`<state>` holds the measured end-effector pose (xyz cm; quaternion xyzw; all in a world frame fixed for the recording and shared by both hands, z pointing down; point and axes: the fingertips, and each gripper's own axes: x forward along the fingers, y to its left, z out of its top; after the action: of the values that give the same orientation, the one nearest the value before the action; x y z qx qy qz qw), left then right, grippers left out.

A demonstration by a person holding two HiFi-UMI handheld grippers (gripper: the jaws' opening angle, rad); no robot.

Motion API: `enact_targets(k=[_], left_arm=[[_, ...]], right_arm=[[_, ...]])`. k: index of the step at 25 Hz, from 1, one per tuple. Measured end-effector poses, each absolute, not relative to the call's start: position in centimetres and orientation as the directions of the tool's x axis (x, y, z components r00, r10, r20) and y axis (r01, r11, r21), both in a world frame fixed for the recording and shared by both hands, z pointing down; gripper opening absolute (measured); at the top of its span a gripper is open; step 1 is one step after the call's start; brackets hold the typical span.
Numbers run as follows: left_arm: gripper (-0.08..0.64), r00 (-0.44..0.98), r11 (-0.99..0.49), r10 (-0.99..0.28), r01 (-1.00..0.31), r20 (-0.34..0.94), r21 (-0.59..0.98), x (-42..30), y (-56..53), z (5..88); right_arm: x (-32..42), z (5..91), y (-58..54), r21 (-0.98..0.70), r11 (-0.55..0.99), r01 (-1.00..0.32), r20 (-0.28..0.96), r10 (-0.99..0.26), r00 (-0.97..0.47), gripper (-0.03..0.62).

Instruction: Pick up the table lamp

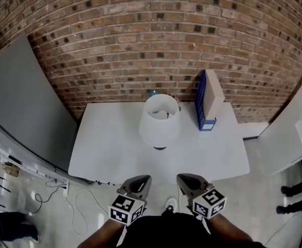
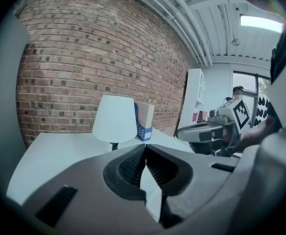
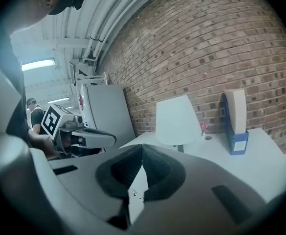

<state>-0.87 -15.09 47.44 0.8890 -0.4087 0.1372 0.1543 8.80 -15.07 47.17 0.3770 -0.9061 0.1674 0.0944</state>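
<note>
A table lamp (image 1: 160, 121) with a white conical shade and a dark base stands upright on the white table (image 1: 109, 149), near its middle and toward the brick wall. The lamp (image 2: 114, 119) also shows in the left gripper view, and in the right gripper view the lamp (image 3: 177, 120) stands ahead of the jaws. My left gripper (image 1: 143, 180) and right gripper (image 1: 183, 179) hover side by side off the table's near edge, well short of the lamp. Both are shut with nothing between the jaws.
A blue magazine file holding a beige box (image 1: 208, 101) stands on the table right of the lamp. A small object (image 1: 152, 93) sits behind the shade. A grey panel (image 1: 16, 102) leans at the left. Cables (image 1: 78, 200) lie on the floor.
</note>
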Motion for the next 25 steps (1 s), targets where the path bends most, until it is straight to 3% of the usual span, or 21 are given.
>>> enact_targets(k=[12, 25], left_arm=[[0.005, 0.571, -0.561, -0.722, -0.813, 0.390, 0.153, 1.2, -23.7, 48.1], [0.005, 0.626, -0.655, -0.656, -0.750, 0.423, 0.094, -2.0, -29.2, 48.2]], right_arm=[[12.1, 48.0, -25.3, -0.265, 0.677, -0.687, 0.292, -0.622, -0.726, 0.005], [11.3, 47.8, -30.4, -0.292, 0.545, -0.786, 0.305, -0.726, -0.616, 0.005]])
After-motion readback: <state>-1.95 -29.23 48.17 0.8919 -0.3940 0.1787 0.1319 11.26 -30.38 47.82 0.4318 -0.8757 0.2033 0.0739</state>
